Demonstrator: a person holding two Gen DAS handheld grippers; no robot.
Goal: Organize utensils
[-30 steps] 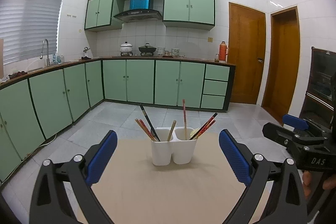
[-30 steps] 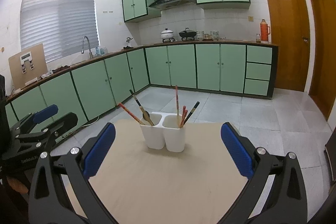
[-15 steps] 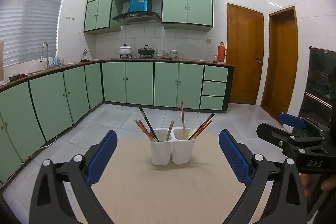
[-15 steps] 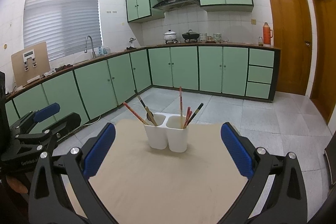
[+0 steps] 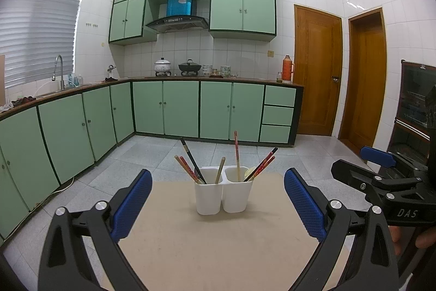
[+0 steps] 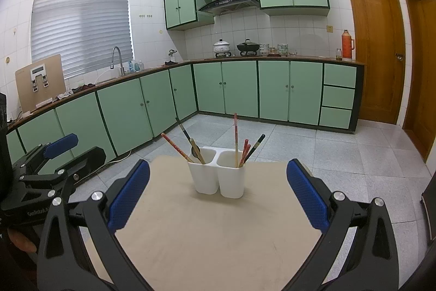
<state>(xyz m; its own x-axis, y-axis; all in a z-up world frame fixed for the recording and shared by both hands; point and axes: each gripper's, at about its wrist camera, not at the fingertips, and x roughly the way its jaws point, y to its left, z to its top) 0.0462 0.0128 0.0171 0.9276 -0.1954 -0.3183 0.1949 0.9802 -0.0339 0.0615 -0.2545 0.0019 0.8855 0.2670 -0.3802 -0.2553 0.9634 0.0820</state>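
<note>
Apparently you're nearly done: chopsticks (image 5: pixel 237 154) stand sorted in the white plastic two-compartment holder (image 5: pixel 223 194) at frame centre on the beige table (image 5: pixel 218 250), while both jaws gape wide, empty.

Both tools have tipped slightly upward: the white holder (image 5: pixel 222 190) sits lower in each frame, more ceiling showing

We read "DAS" in pale letters on the black body of the right gripper (image 5: pixel 377 157), seen from the left wrist view. On the black body of the left gripper (image 6: pixel 61 142), seen from the right wrist view, we read "GenRobot", the end cut off.
</note>
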